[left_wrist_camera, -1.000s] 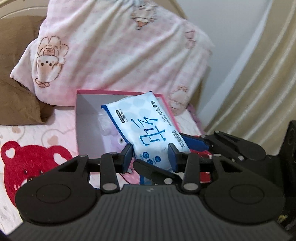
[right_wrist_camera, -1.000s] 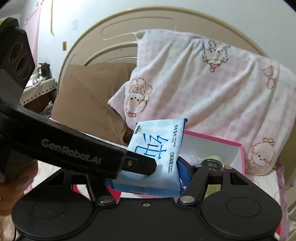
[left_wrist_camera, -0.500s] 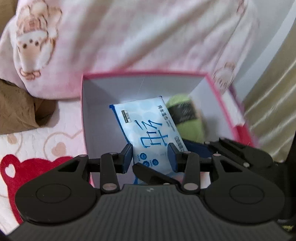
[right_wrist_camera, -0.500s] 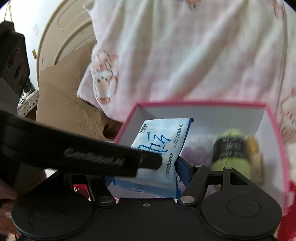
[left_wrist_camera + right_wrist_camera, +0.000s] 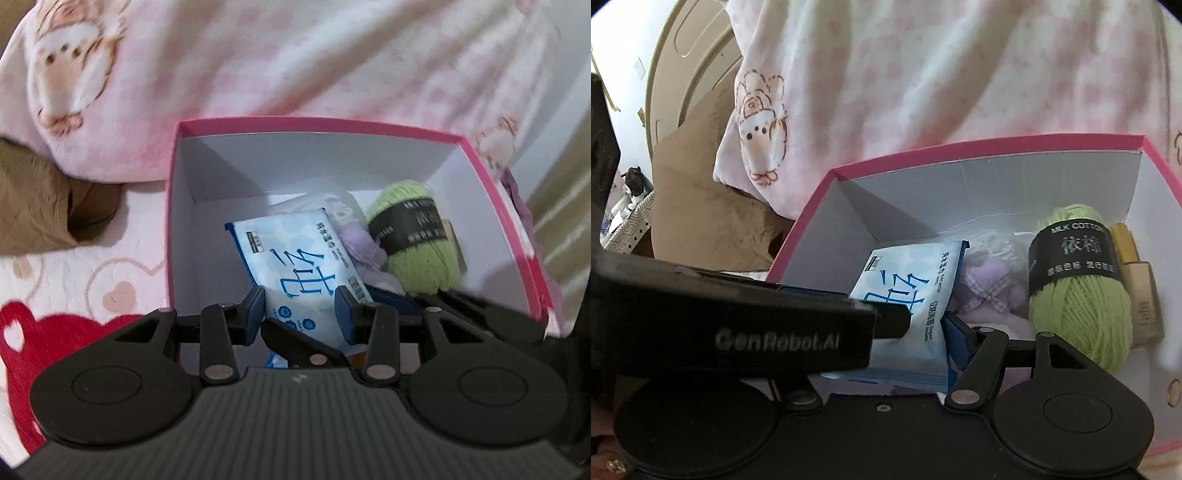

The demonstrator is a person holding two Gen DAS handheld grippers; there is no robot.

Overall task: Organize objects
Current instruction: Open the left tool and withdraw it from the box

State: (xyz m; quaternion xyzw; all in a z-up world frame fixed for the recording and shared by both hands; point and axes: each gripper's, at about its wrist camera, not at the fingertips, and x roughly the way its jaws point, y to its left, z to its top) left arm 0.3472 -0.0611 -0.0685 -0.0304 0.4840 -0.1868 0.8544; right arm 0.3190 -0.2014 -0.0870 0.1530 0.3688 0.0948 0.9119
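A blue and white wet wipe pack (image 5: 295, 273) is held by both grippers, tilted, inside the open pink box (image 5: 317, 123). My left gripper (image 5: 301, 314) is shut on the pack's near end across its width. My right gripper (image 5: 923, 328) is shut on the same pack (image 5: 908, 295); its left finger is hidden behind the left gripper's body. The box (image 5: 997, 146) also holds a green yarn ball (image 5: 1078, 291), a lilac fabric piece (image 5: 988, 284) and a beige bottle (image 5: 1141, 291). The yarn also shows in the left wrist view (image 5: 417, 240).
The box sits on a bed with a pink heart-print cover (image 5: 92, 273). A pink sheep-print pillow (image 5: 295, 55) lies right behind the box, a brown pillow (image 5: 33, 206) to its left. A striped curtain (image 5: 565, 206) hangs at the right.
Both grippers have carried the wipe pack forward and down, from above the box's near edge into the box. Both views now look down into the box, showing the yarn and other contents.
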